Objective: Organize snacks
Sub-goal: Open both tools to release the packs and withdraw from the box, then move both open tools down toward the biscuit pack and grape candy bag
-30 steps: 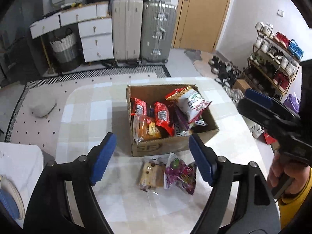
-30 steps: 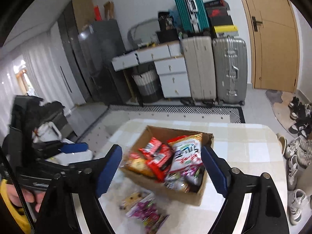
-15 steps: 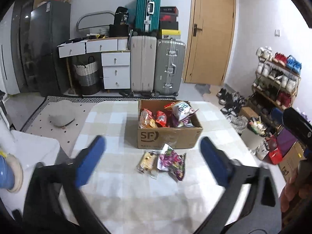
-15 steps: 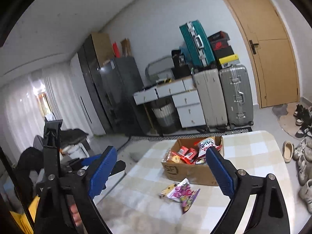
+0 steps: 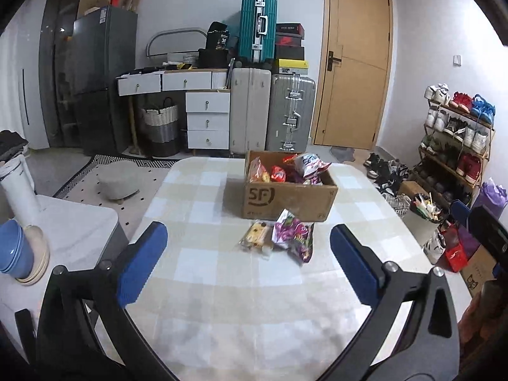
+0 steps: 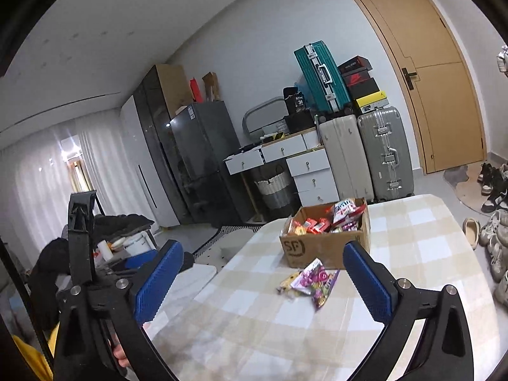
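Most snacks sit in the box [image 5: 287, 195] near the worktop's [image 5: 203, 273] far edge; two packets [image 5: 279, 235] lie loose before it. Both hand-held grippers, left [image 5: 247, 263] and right [image 6: 262, 277], have just been opening; nothing between them.

"SF" logo printed in dark ink on the near side of the cardboard box [image 5: 287, 197], on the table; below the logo a smaller line, too small to read. The same "SF" mark shows on the box's near-left face in the right wrist view [image 6: 293, 249]. "36" in white on the black box [image 5: 219, 38] on top of the far desk, left of the teal suitcase; also readable in the right wrist view [image 6: 297, 101]. Snack packet [image 5: 309, 162] lettering in the box is too blurred to read. Shoebox [image 5: 289, 39] labels on the far stack unreadable.
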Motion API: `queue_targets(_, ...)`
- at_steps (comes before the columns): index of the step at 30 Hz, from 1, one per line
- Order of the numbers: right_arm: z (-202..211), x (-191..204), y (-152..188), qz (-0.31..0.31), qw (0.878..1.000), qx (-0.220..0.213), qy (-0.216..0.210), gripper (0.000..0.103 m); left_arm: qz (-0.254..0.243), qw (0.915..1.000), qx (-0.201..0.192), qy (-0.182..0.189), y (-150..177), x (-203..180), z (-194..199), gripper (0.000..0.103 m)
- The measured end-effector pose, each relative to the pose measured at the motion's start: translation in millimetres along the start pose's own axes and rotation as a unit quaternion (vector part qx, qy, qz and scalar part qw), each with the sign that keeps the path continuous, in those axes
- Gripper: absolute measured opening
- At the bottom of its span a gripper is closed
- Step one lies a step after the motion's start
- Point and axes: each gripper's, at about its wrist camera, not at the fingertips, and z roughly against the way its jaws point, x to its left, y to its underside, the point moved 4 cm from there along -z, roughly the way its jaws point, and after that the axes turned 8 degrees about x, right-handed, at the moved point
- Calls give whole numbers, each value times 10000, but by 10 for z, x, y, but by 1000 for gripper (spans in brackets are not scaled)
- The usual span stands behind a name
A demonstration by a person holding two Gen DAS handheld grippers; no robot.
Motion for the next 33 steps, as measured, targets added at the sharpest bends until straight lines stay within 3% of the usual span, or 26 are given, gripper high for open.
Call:
queue_targets(8, -265, -50, 255, 67, 9995, 314, 40, 102, 72, 9996, 278, 51, 86, 23, -298, 102)
queue_targets(24, -1087, -563, 535, -321, 9930, 1124, 171, 102, 147, 9951, 969, 121, -81, -38, -1628, 102)
queue_targets(33, -1800, -1041, 606, -1137, 9760, 1857, 50, 102, 281, 9892, 1433, 142, -146, 91, -2423, 102)
